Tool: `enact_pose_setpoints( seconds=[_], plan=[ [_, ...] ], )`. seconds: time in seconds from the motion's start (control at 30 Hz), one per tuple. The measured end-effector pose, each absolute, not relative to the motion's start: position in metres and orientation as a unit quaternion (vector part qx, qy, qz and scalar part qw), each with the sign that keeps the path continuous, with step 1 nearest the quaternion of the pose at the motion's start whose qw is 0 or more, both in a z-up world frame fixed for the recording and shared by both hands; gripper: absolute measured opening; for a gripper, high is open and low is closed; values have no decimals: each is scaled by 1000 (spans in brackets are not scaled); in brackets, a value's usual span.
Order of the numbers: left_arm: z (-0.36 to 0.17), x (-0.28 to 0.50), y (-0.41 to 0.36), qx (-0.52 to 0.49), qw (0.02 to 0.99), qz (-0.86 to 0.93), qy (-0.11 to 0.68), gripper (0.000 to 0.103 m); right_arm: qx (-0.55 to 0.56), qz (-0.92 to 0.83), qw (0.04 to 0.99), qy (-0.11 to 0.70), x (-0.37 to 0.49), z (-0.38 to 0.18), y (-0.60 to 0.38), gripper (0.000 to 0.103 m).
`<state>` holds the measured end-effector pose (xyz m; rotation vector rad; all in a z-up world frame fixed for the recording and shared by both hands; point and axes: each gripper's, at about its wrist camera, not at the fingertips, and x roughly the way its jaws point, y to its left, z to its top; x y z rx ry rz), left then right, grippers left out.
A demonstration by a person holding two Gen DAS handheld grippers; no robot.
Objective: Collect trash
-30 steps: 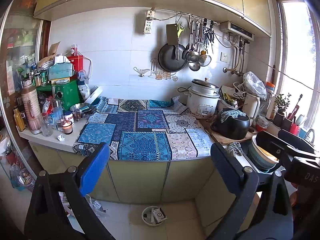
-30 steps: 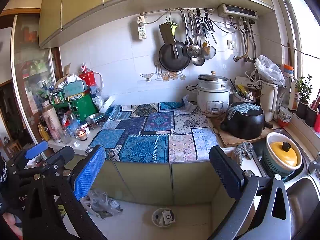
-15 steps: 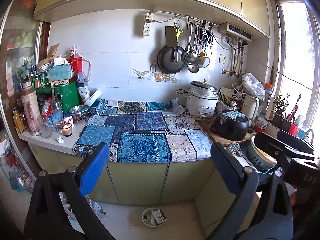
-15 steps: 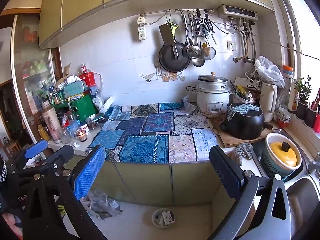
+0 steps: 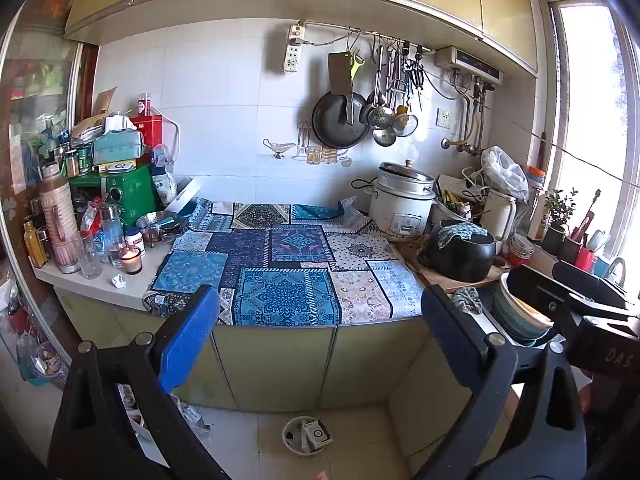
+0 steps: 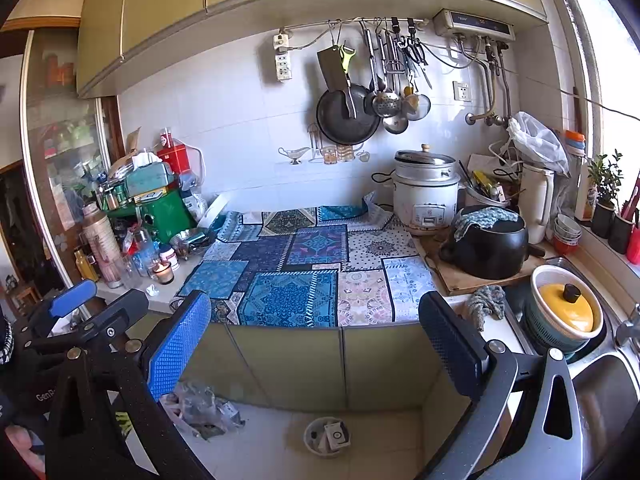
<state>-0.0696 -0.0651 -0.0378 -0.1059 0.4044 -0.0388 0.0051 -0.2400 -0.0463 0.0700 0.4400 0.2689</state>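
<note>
A small crumpled white paper scrap (image 5: 119,280) (image 6: 152,290) lies on the white counter, beside a lit candle (image 5: 131,260). On the floor below the cabinets stands a small round bin (image 5: 306,436) (image 6: 326,436) with a card or box in it. A crumpled clear plastic bag (image 6: 200,408) (image 5: 188,416) lies left of it. My left gripper (image 5: 320,320) is open and empty, well back from the counter edge. My right gripper (image 6: 314,320) is also open and empty, at a similar distance. The left gripper's blue finger (image 6: 74,304) also shows at the lower left of the right wrist view.
A blue patchwork cloth (image 5: 280,272) covers the counter's middle. Bottles, jars and a green box (image 5: 128,196) crowd its left end. At the right are a rice cooker (image 5: 404,200), a black pot (image 5: 460,252) and a sink with a yellow-lidded bowl (image 6: 564,312). Pans hang on the wall.
The left wrist view has drifted slightly, so the counter sits a touch lower in frame. The right wrist view is unchanged. Both grippers stay open.
</note>
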Motion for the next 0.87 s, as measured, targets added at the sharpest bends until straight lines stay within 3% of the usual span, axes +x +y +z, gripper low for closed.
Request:
enact_pose_setpoints(
  seconds=[0.87],
  plan=[
    [-45, -54, -59, -56, 976, -19, 208, 101, 37, 121, 967, 223, 15, -45, -230, 103]
  ],
)
